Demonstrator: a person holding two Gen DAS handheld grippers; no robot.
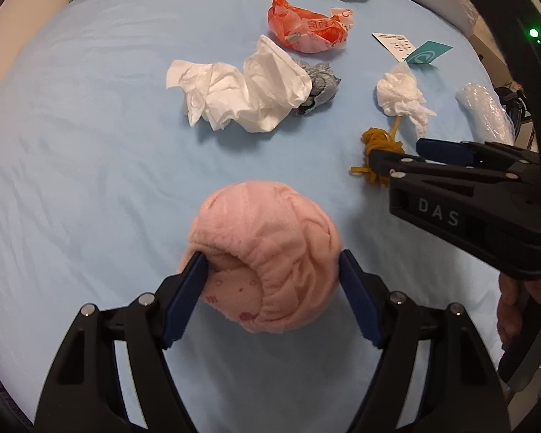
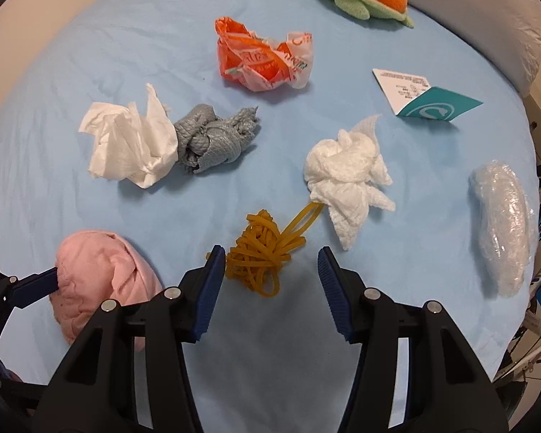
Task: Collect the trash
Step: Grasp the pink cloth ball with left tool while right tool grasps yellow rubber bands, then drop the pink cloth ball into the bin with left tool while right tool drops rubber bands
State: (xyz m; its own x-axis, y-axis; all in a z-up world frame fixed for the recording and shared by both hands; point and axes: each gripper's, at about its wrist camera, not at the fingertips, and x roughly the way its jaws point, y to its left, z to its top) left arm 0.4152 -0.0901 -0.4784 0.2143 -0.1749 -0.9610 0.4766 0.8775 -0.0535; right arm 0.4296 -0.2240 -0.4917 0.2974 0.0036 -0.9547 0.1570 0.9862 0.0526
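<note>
Left tongs pinching pink cloth ball on bed, its underside hidden. Right tongs spread, rubber band tangle between tips. Plastic wrap bundle near bed edge, contents unclear.

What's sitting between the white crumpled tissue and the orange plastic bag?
In the right wrist view, a grey crumpled cloth touches the white tissue; beyond it, bare blue sheet reaches the orange bag.

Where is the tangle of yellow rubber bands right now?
In the right wrist view the rubber bands lie on the blue sheet just ahead of the open right gripper, between the pink cloth ball and the crumpled white tissue.
</note>
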